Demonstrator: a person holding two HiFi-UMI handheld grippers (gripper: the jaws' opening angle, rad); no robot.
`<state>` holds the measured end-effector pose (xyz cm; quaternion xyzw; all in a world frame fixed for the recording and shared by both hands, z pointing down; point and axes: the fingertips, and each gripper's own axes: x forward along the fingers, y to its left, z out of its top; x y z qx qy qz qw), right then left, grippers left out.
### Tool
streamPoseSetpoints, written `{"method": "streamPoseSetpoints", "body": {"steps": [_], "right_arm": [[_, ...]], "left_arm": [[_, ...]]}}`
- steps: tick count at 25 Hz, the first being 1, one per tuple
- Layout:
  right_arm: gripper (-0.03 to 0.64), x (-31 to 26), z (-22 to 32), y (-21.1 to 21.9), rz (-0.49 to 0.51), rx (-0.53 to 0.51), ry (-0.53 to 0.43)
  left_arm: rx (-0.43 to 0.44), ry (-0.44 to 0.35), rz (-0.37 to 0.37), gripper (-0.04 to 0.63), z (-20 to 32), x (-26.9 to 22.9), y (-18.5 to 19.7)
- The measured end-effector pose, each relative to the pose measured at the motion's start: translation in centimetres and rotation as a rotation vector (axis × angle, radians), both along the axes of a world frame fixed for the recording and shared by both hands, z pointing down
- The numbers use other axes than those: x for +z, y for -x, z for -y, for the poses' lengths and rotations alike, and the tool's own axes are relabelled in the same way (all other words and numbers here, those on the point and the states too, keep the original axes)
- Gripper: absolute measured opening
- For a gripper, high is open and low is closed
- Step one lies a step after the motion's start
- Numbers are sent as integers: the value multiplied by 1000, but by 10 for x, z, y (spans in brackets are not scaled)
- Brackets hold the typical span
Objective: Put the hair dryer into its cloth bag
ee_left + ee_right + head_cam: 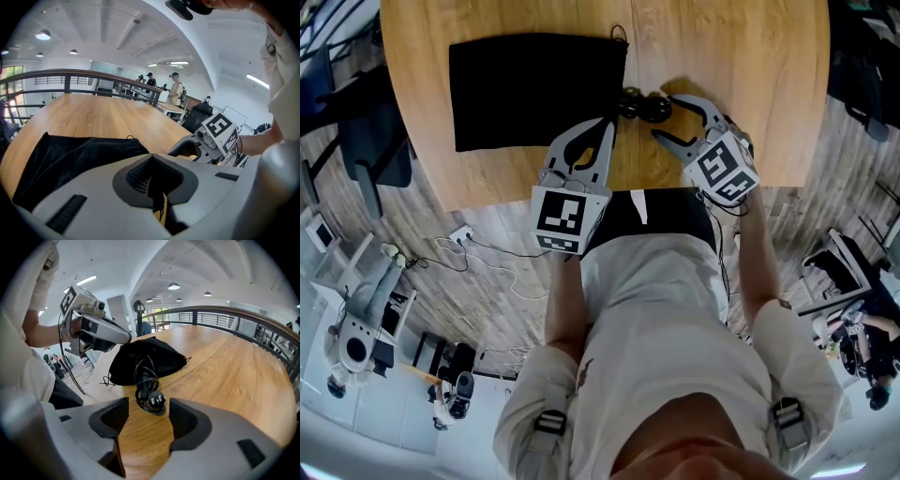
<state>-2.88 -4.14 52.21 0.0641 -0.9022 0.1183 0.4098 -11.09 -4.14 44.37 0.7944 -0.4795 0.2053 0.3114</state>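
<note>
Pinching left tongs (157,187): jaws are pressing together on cloth bag (534,89) corner.
Right tongs (149,420): gaping wide, holding nothing.
Hair dryer cord (642,106): lying on desk (750,75), at bag's 3 o'clock; dryer body hidden.

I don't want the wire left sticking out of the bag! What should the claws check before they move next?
1. Right claw open: ok.
2. Plug lined up between its jaws, not gripped yet: ok.
3. Cord coiled on the table, leading to the cloth bag: ok.
4. Left claw shut at the bag's edge: ok. Whether it really grips the cloth: cannot tell.
5. Hair dryer inside the bag: cannot tell, its body is out of sight.
</note>
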Motion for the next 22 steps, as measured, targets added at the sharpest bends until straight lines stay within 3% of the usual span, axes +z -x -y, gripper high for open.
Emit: {"method": "streamPoseSetpoints", "body": {"steps": [4, 22], "right_arm": [[213, 9, -1, -4, 17, 48, 46], [183, -5, 4, 17, 51, 7, -13]], "left_arm": [[5, 7, 3, 17, -1, 2, -1], [1, 1, -21, 17, -4, -3, -7]]}}
